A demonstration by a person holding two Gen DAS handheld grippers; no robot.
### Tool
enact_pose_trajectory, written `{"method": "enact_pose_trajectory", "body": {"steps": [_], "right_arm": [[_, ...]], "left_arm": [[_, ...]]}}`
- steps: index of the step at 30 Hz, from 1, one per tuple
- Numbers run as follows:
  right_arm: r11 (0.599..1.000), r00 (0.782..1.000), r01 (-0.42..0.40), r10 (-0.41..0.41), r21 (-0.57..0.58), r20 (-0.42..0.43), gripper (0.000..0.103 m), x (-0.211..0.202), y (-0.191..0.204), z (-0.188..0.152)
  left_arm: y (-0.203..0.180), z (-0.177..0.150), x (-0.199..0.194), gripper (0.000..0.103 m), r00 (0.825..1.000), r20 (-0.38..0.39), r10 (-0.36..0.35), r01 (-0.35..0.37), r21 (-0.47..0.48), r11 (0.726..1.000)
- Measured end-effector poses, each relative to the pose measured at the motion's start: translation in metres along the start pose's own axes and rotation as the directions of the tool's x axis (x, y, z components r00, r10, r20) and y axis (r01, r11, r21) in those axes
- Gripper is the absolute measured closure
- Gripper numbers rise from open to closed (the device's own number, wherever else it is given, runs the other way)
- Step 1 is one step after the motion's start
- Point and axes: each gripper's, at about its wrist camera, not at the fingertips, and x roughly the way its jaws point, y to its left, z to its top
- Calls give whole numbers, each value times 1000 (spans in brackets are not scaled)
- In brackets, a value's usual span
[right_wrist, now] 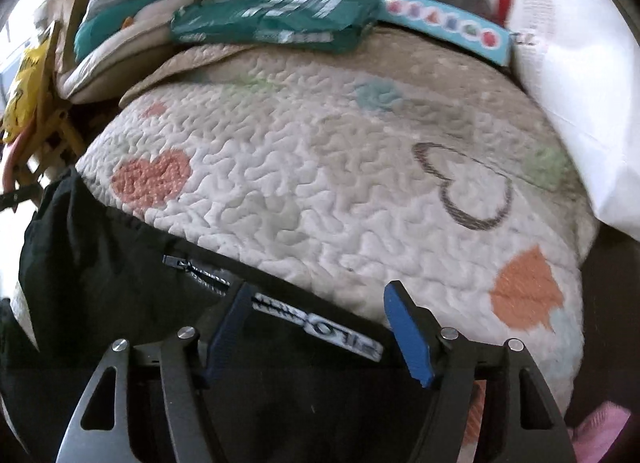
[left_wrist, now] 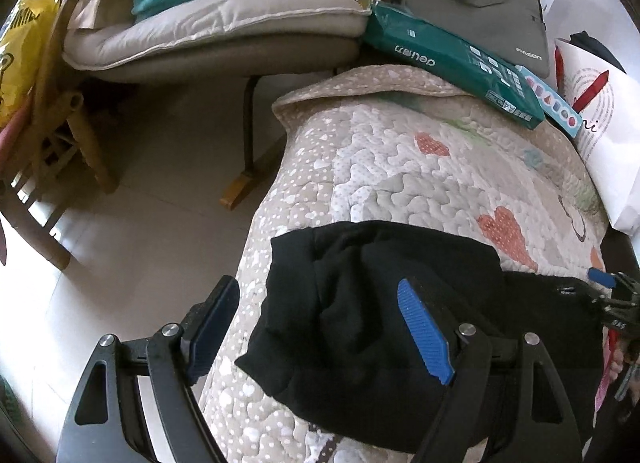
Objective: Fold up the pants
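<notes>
Black pants (left_wrist: pixel 360 315) lie folded across the near part of a quilted heart-print mat (left_wrist: pixel 400 167). My left gripper (left_wrist: pixel 316 311) is open just above the pants' left end, one finger off the mat's left edge, the blue-padded one over the cloth. In the right wrist view the pants (right_wrist: pixel 120 283) show a zip pocket and a white logo strip. My right gripper (right_wrist: pixel 316 307) is open over the logo strip at the pants' far edge. The right gripper also shows at the left wrist view's right edge (left_wrist: pixel 616 295).
At the mat's far edge lie a green paper pack (left_wrist: pixel 452 63), a grey laptop sleeve (left_wrist: pixel 480 7), a light blue box (left_wrist: pixel 556 103) and a white bag (left_wrist: pixel 608 135). A cushioned chair (left_wrist: pixel 216 35) stands left over tiled floor (left_wrist: pixel 152 223).
</notes>
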Motion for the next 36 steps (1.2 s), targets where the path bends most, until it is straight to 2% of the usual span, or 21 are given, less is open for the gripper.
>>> {"method": "enact_pose_trajectory", "body": {"steps": [4, 7, 10, 12, 14, 15, 17, 18, 19, 23, 27, 29, 33, 36], "right_arm": [[997, 999, 0, -2, -73, -38, 33, 22, 10, 2], [997, 999, -17, 14, -74, -39, 37, 25, 9, 1], [996, 999, -10, 7, -94, -39, 50, 22, 10, -4], [995, 999, 1, -5, -104, -42, 66, 20, 10, -9], [996, 999, 8, -12, -91, -42, 74, 18, 6, -10], [996, 999, 7, -10, -83, -40, 81, 16, 5, -10], [997, 999, 17, -20, -80, -33, 87, 12, 5, -9], [997, 999, 19, -21, -76, -29, 96, 9, 4, -9], [997, 999, 16, -18, -71, -29, 99, 4, 3, -11], [997, 999, 9, -12, -77, -39, 103, -8, 3, -19], [996, 998, 8, -14, -94, -60, 102, -11, 4, -32], [997, 999, -1, -3, -83, -44, 101, -14, 3, -30], [998, 1000, -11, 10, -65, -29, 101, -18, 5, -21], [998, 999, -30, 29, -55, -23, 101, -19, 5, -15]], "left_arm": [[2, 0, 7, 22, 1000, -14, -6, 6, -3, 1000], [0, 0, 9, 22, 1000, -20, -18, 18, -1, 1000], [-3, -1, 9, 22, 1000, -15, -19, 19, 11, 1000], [-5, -1, 9, 22, 1000, -10, -19, 19, 14, 1000], [-4, -1, 8, 22, 1000, -5, -21, 21, 12, 1000], [-2, -1, 8, 22, 1000, -1, -21, 21, 7, 1000], [1, 0, 7, 22, 1000, 2, -21, 21, -10, 1000], [3, 0, 7, 22, 1000, 5, -23, 23, -20, 1000], [5, 1, 6, 22, 1000, 6, -28, 28, -29, 999], [7, 5, 3, 22, 998, 26, -59, 59, -35, 998], [-7, 15, -2, 22, 994, 53, -97, 95, 44, 995], [-16, 19, 6, 21, 991, 18, -129, 127, 95, 987], [-27, 28, 32, 21, 991, -30, -130, 133, 134, 982], [-38, 38, 42, 21, 979, -64, -193, 201, 155, 967]]}}
